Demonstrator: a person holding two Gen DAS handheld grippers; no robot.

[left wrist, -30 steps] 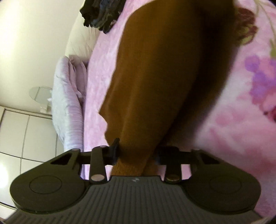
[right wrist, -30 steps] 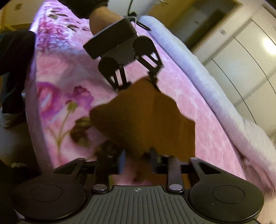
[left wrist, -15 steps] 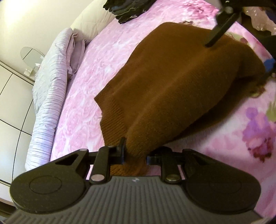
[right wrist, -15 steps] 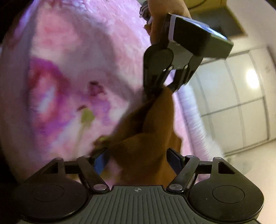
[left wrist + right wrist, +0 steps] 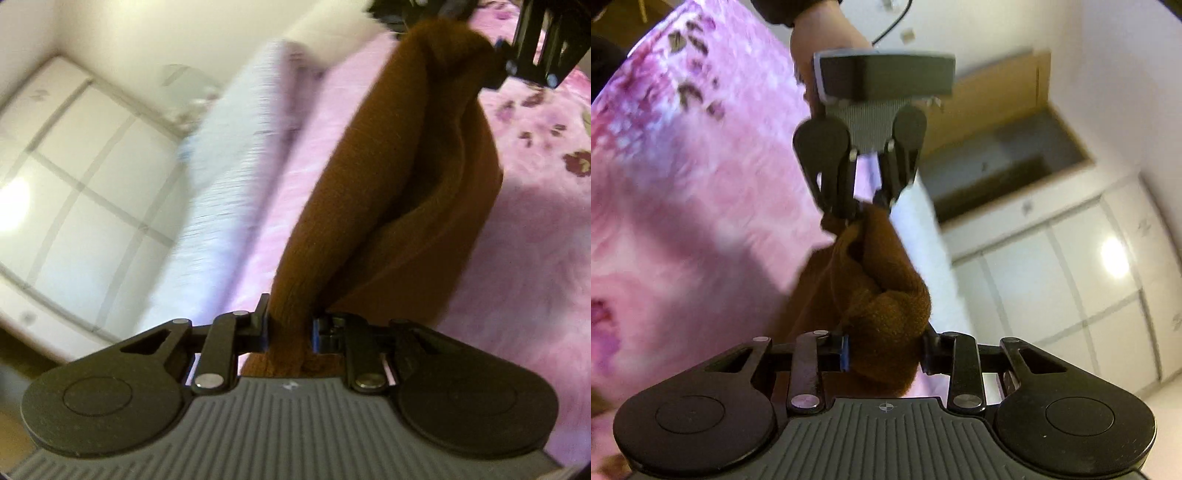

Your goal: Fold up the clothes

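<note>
A brown knitted sweater (image 5: 399,177) hangs in the air above the pink floral bedspread (image 5: 535,240), stretched between both grippers. My left gripper (image 5: 288,332) is shut on one bunched end of it. In the right wrist view my right gripper (image 5: 884,350) is shut on the other end of the brown sweater (image 5: 882,306). Across from it the left gripper (image 5: 866,210), held by a hand (image 5: 823,44), pinches the cloth. The right gripper (image 5: 506,62) shows at the top right of the left wrist view, holding the far end.
A pale lilac ribbed quilt (image 5: 236,155) lies rolled along the far side of the bed. White wardrobe doors (image 5: 1071,280) and a wooden desk alcove (image 5: 1008,155) stand beyond the bed. The pink bedspread (image 5: 683,184) spreads below the hanging sweater.
The sweater has been lifted off the bed and now hangs bunched between the two grippers, which have come closer together. Both views have swung toward the wardrobe.
</note>
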